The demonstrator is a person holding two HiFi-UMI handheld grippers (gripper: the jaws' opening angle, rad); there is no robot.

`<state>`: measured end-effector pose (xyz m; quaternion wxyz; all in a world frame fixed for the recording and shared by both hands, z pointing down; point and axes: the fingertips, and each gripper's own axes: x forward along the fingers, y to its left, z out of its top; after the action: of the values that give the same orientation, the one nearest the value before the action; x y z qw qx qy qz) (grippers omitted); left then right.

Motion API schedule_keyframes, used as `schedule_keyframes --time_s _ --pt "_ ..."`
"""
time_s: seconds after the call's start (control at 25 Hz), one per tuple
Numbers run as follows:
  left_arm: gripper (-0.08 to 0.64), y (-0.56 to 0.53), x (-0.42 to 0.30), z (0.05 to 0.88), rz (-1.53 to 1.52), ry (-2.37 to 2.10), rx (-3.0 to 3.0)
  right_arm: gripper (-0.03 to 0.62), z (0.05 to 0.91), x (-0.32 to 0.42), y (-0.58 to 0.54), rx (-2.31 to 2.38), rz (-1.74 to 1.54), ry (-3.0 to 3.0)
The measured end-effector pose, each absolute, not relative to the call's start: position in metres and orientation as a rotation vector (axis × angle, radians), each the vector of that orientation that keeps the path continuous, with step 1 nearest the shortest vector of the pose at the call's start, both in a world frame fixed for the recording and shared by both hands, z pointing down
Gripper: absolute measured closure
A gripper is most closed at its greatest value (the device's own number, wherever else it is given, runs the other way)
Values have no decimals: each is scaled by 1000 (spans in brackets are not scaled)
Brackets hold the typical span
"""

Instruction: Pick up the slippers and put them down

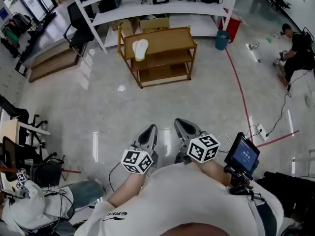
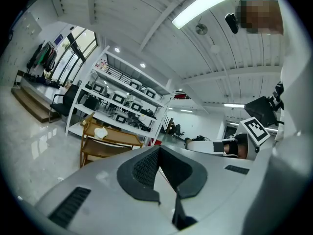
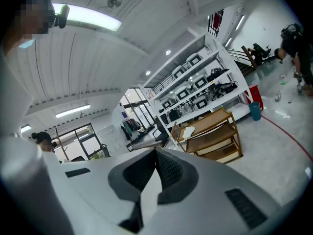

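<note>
Head view, glossy floor [image 1: 98, 112], slippers [image 1: 140, 49] on rack [image 1: 162, 37]

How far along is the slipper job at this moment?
Done: nothing yet; the slippers lie on top of the wooden shelf. In hand: nothing; the left gripper and right gripper are shut, empty and far from the shelf. Left: reach them, pick up, put down.

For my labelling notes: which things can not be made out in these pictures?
- Slippers: too small in every view to count them.
- Wooden rack: head view, the backs of its lower shelves are hidden under its top shelf.
- Crouching person: head view, the hands' work is too small to tell.
</note>
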<state>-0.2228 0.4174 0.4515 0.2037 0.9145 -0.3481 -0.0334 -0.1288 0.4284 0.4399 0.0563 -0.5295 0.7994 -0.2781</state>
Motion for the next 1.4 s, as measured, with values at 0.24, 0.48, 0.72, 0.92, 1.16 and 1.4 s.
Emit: schedule_keyframes --time_s 0.24,0.48,0.72,0.92,1.16,1.4 --pt "557 377 -178 442 -74 -968 2563 595 435 -90 391 -1588 -861 2412" --pt "557 350 -143 447 -86 -1002 2556 595 444 -55 362 -1557 -867 2428" --pt "557 335 -121 450 -64 -1024 2523 595 447 -30 346 -1550 -923 2416" --pt "557 310 -117 446 -58 -1031 2514 595 447 -25 323 -1552 -955 2414" --pt "557 271 -125 459 -46 -1019 2493 595 456 -29 283 -1577 -963 2416" --pt "557 209 -138 457 -69 -1010 2472 595 452 -40 227 -1615 -970 2421"
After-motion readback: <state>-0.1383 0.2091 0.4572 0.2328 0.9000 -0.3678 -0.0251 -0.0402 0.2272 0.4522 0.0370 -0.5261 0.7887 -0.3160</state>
